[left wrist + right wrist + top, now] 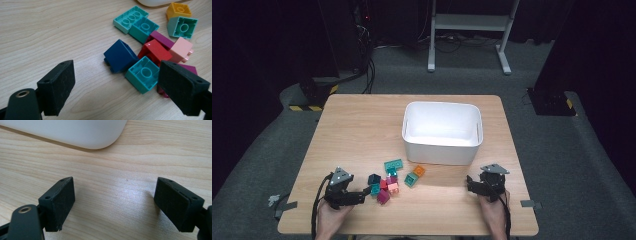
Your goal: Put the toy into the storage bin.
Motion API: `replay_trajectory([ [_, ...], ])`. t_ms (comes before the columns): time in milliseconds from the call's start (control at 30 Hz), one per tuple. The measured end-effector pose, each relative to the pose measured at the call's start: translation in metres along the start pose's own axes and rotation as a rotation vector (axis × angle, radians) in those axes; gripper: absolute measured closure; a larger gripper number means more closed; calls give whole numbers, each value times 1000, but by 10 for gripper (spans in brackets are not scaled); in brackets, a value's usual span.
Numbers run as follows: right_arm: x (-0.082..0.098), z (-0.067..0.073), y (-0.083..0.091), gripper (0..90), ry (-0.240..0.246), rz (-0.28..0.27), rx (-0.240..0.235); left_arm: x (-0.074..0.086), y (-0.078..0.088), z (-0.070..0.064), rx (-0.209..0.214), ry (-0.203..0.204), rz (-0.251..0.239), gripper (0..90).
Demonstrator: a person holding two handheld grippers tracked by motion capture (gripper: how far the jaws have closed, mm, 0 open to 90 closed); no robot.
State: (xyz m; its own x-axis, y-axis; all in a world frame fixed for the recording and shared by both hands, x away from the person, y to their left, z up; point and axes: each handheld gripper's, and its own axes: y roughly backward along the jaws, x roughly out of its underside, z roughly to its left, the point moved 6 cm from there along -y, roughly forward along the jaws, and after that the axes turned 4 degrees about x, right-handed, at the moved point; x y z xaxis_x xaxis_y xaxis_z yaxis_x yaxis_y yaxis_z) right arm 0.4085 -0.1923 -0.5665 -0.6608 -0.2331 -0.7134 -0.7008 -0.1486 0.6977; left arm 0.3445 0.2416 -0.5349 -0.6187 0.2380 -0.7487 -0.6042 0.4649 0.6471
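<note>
A heap of toy bricks point(391, 181) lies on the wooden table point(362, 130) in front of a white bin point(442, 132). My left gripper point(368, 192) is at the heap's left edge and open. In the left gripper view the gripper point(117, 77) has bare wood at its left jaw. A navy brick point(120, 56) and an upturned teal brick point(142, 75) lie just ahead, near its right jaw. Red point(153, 51), pink point(181, 48), purple point(161, 38), orange point(178, 10) and mint point(182, 26) bricks lie beyond. My right gripper point(479, 181) point(115, 187) is open over bare wood.
The bin looks empty inside, and its rounded corner point(100, 137) is just ahead of the right gripper. Bare tabletop lies to the left of the bin. The near table edge is close behind both hands. A metal stand point(469, 22) and cables are on the floor beyond the table.
</note>
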Motion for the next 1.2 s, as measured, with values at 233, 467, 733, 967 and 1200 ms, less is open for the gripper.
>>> replay_trajectory([
  [233, 0, 0, 0, 169, -1, 1, 2, -8, -14, -3, 1, 2, 13, 151],
  [467, 0, 0, 0, 169, -2, 1, 2, -13, -26, -1, -3, 22, 15, 223],
  [733, 0, 0, 0, 169, -1, 1, 2, -14, -32, 5, -10, 47, 24, 267],
  [967, 0, 0, 0, 169, -1, 1, 2, -14, -38, 11, -21, 73, 46, 274],
  [1200, 0, 0, 0, 169, -1, 1, 2, -15, -45, 16, -40, 67, 69, 294],
])
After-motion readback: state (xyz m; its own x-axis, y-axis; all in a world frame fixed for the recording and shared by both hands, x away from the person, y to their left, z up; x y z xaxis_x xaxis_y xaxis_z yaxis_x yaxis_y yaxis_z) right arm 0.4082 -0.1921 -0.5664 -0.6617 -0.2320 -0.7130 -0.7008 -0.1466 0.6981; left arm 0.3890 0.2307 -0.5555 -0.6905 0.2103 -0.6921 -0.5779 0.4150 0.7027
